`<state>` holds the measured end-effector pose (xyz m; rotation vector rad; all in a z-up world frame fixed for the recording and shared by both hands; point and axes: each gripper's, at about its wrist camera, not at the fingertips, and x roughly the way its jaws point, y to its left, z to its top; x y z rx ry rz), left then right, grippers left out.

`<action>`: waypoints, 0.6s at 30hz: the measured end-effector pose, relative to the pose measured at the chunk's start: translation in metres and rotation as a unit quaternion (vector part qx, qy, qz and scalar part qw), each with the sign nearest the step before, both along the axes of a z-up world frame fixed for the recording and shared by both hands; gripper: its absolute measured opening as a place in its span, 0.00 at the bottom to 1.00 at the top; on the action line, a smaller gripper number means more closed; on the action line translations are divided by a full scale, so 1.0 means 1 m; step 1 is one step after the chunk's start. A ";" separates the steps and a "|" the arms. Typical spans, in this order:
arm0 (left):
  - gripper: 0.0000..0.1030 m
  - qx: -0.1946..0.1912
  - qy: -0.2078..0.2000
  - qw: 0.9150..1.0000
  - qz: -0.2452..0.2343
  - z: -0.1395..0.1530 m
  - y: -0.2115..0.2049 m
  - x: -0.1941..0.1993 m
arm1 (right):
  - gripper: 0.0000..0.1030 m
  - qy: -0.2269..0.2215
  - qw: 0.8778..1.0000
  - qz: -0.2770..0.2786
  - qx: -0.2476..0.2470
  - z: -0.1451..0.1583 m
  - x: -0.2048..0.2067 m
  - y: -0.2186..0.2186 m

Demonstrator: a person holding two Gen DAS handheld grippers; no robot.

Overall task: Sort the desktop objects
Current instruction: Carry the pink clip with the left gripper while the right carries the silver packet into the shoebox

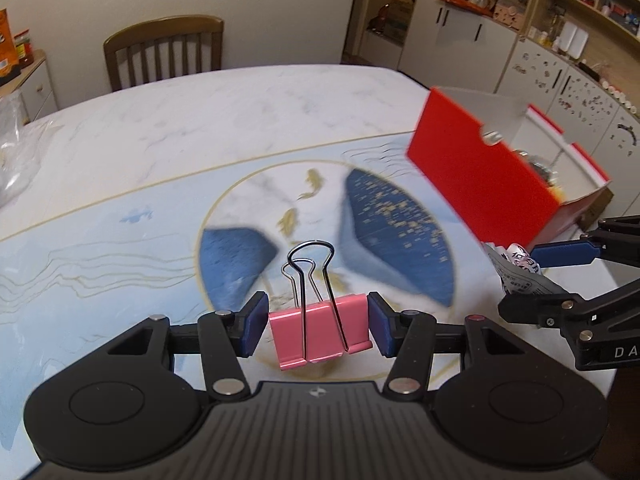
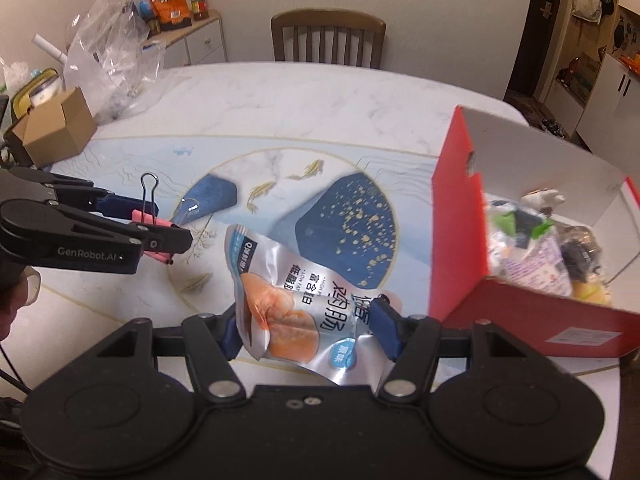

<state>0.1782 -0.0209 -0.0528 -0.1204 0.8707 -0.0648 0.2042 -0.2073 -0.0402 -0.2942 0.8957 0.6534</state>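
Pink binder clip [image 1: 318, 330] sits pinched between the blue pads [image 1: 255, 324] of the left gripper [image 1: 318, 326], its two wire handles standing up and away from the camera; the clip is held above the table [image 1: 160, 128], over the round fish-and-mountain print on the mat. From the right wrist camera the same clip [image 2: 150, 220] shows edge-on in the left gripper [image 2: 160, 226], off to the left and well apart from the red box [image 2: 456, 216].

The right gripper [image 2: 308, 328] is clenched on a silver snack packet [image 2: 288, 296] (printed with Chinese characters and an orange picture), the foil crumpled where the fingers squeeze it from both sides. The packet hangs just beside the box's near left corner, still outside it. In the left wrist view only a crinkled bit of this packet [image 1: 516, 276] shows, with the right gripper [image 1: 532, 276] coming in from the right edge.

The red box stands open on the right part of the table [image 2: 320, 92], white inside, and already contains a jumble of wrappers and small items too blurred to name. In the left wrist view it [image 1: 480, 184] is motion-smeared.

Further back are a wooden chair [image 2: 328, 38] at the far edge, a small cardboard box [image 2: 56, 128] and a clear plastic bag [image 2: 116, 64] on the left
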 end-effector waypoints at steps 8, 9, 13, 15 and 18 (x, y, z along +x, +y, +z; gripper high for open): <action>0.51 0.006 -0.037 0.999 -0.023 0.037 -0.034 0.007 | 0.61 -0.045 0.999 -0.006 0.008 0.037 0.002 -0.026; 0.51 0.006 -0.043 0.999 -0.026 0.042 -0.038 0.009 | 0.61 -0.050 0.999 -0.007 0.009 0.040 0.004 -0.030; 0.51 0.005 -0.063 0.997 -0.040 0.057 -0.058 0.019 | 0.61 -0.065 0.998 -0.014 0.012 0.050 0.013 -0.047; 0.51 0.004 -0.069 0.997 -0.046 0.062 -0.069 0.025 | 0.61 -0.071 0.997 -0.017 0.012 0.053 0.018 -0.056; 0.51 0.003 -0.079 0.995 -0.057 0.069 -0.087 0.035 | 0.61 -0.079 0.997 -0.022 0.011 0.056 0.026 -0.070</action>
